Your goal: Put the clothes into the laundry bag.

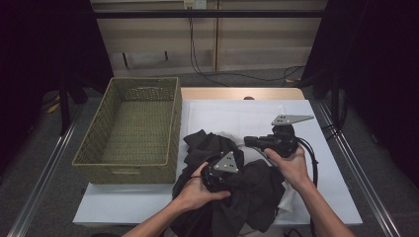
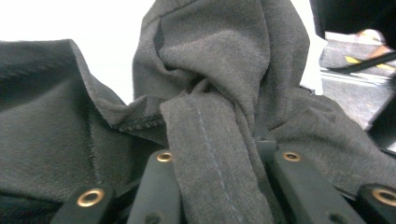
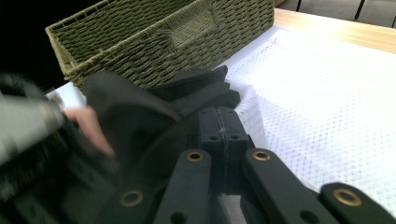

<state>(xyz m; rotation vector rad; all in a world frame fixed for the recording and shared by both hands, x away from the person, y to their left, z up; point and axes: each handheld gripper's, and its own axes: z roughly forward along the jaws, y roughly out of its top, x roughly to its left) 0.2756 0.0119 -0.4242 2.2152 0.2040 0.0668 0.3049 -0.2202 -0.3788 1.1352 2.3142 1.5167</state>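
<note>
The counter (image 1: 316,163), covered by a white textured cloth (image 3: 327,107), carries everything here. At its left edge sits a large woven basket (image 1: 129,129), olive green, its near wall just beside the dark garment (image 1: 247,190). That garment lies crumpled on the near middle of the counter, bunched into folds and hanging partly over the near edge. The left claw (image 1: 217,174) sits on top of the garment; in the left gripper view its jaws are closed on a stitched fold of the dark fabric that rises between them. The right claw (image 1: 251,141) hovers at the garment's far right edge, pointing toward the basket, its jaws pressed together with no fabric seen between them.
</note>
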